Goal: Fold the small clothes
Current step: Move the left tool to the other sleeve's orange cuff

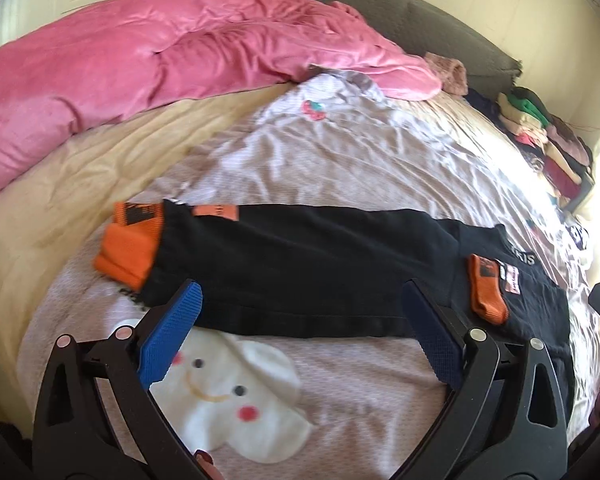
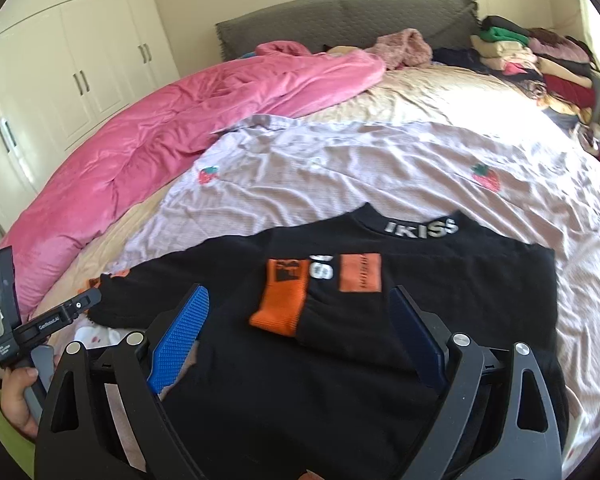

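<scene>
A small black sweater with orange cuffs lies flat on the bed. In the left wrist view one sleeve stretches out to the left and ends in an orange cuff. The other cuff lies folded onto the body. My left gripper hovers open over the sweater's near hem, holding nothing. In the right wrist view the collar points away, and the folded-in cuff rests on the chest beside an orange patch. My right gripper is open above that cuff and holds nothing.
A pink duvet is bunched along the bed's left side. Stacked clothes sit at the far right by the grey headboard. White wardrobes stand on the left. A hand holds the left tool.
</scene>
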The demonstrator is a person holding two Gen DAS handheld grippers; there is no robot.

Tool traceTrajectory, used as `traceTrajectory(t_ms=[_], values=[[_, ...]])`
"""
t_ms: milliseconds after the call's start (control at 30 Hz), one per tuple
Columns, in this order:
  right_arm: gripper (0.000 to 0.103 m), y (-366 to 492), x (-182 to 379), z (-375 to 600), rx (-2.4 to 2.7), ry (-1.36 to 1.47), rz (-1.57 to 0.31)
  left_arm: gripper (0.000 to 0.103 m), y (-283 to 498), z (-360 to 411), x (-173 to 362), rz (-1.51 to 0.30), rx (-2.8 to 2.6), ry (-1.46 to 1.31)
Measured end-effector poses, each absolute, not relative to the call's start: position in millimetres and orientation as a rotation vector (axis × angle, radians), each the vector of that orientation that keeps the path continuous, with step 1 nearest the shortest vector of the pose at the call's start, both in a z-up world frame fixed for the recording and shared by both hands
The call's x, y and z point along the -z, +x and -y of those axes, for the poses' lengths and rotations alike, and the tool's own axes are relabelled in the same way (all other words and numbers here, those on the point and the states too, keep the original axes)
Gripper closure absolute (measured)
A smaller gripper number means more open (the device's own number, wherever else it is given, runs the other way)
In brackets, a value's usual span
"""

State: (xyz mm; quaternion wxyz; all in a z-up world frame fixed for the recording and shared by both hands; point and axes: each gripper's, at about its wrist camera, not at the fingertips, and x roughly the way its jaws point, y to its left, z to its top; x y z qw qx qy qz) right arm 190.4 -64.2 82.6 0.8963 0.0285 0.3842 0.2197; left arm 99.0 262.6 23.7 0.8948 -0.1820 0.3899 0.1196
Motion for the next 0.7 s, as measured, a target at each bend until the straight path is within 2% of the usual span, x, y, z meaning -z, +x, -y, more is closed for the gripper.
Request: traceTrajectory(t_ms=[700], values=[[0.013, 188, -67, -51, -0.712, -0.067, -0.859, 0.010, 75, -343, 15, -0.819, -0.474, -0.549]])
